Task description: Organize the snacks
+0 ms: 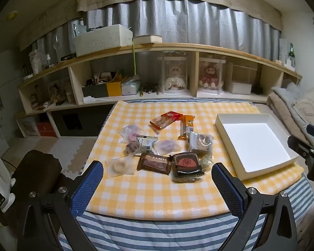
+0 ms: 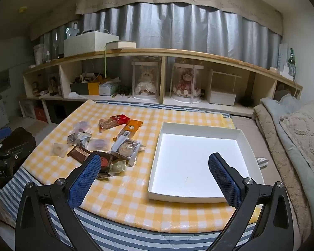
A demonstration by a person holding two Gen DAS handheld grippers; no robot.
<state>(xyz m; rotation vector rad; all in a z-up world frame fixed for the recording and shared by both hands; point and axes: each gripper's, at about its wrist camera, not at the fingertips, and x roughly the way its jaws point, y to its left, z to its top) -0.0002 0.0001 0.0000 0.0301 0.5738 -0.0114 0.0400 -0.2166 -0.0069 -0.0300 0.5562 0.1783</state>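
Two grippers are held over the near edge of the counter [image 1: 157, 196], each with its blue-padded fingers [image 1: 88, 186] spread wide and nothing between them. The left gripper [image 1: 157, 179] is aimed at the snack pile, the right gripper [image 2: 155, 173] at the white box [image 2: 157, 194]. In the right wrist view, the left finger of the right gripper covers part of the dark round-marked packet [image 2: 105, 161], so its near edge cannot be seen. In the left wrist view that packet [image 1: 186, 164] is seen whole at 12 o'clock, with a brown packet [image 1: 153, 163] touching it at 9 o'clock. A clear-wrapped pale ring [image 1: 119, 166] lies further toward 9 o'clock. Contents of the clear wrappers beyond are hard to make out. At the far side of the pile lie a red packet [image 1: 165, 120] and an orange packet [image 1: 186, 125]. The white box stands at 3 o'clock of the pile, apart from it, and is seen holding no snacks. A shelf unit [image 2: 157, 52] behind is seen holding two dolls [image 2: 145, 81] in clear cases.
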